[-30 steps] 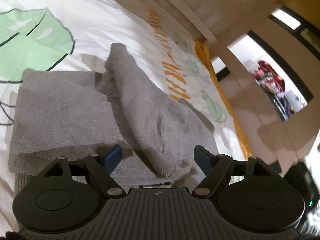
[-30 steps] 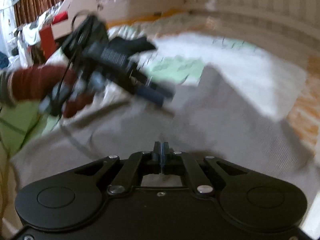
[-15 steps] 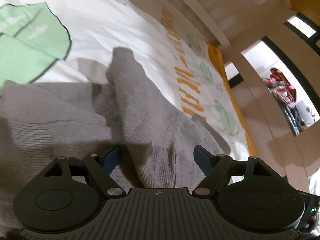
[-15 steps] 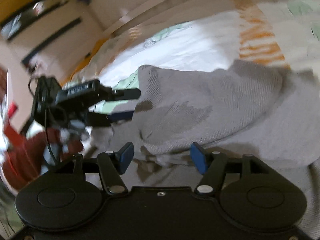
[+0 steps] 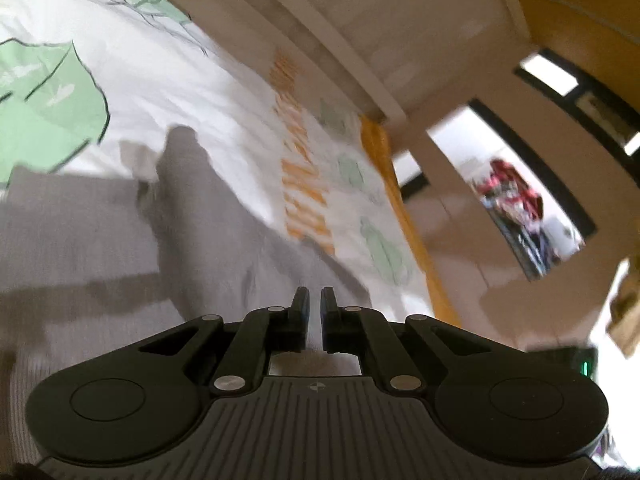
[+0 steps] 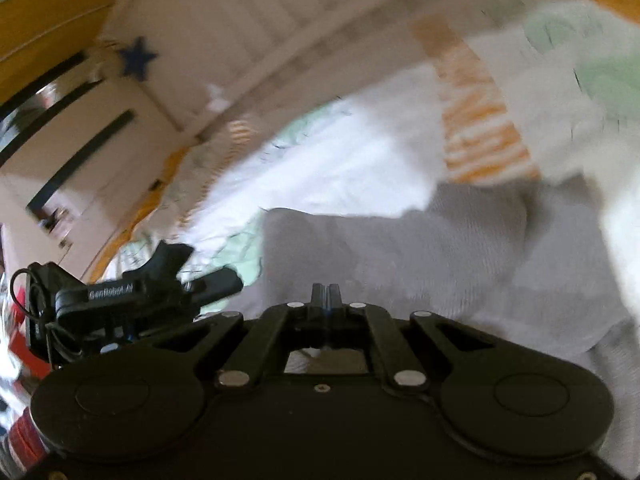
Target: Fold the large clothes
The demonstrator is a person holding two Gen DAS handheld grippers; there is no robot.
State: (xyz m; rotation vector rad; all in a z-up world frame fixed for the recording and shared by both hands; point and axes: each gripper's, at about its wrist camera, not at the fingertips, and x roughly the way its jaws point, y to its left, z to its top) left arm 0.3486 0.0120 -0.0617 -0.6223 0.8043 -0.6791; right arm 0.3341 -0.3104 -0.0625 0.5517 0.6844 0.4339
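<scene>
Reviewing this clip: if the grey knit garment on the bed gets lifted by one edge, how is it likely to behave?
The grey knit garment would probably droop and trail, since it already lies in soft folds on the printed bedsheet. Its ribbed, thick-looking knit suggests some weight and little slip. Likely not fragile.

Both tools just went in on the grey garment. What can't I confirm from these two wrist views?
- Left wrist view: whether the left tool, which just closed, pinches the grey knitted garment; motion blur and its own body hide the contact.
- Right wrist view: whether the right tool caught cloth; fingertips pressed together, blurred.
- Both views: the garment's near edge, hidden under the tool bodies.
</scene>
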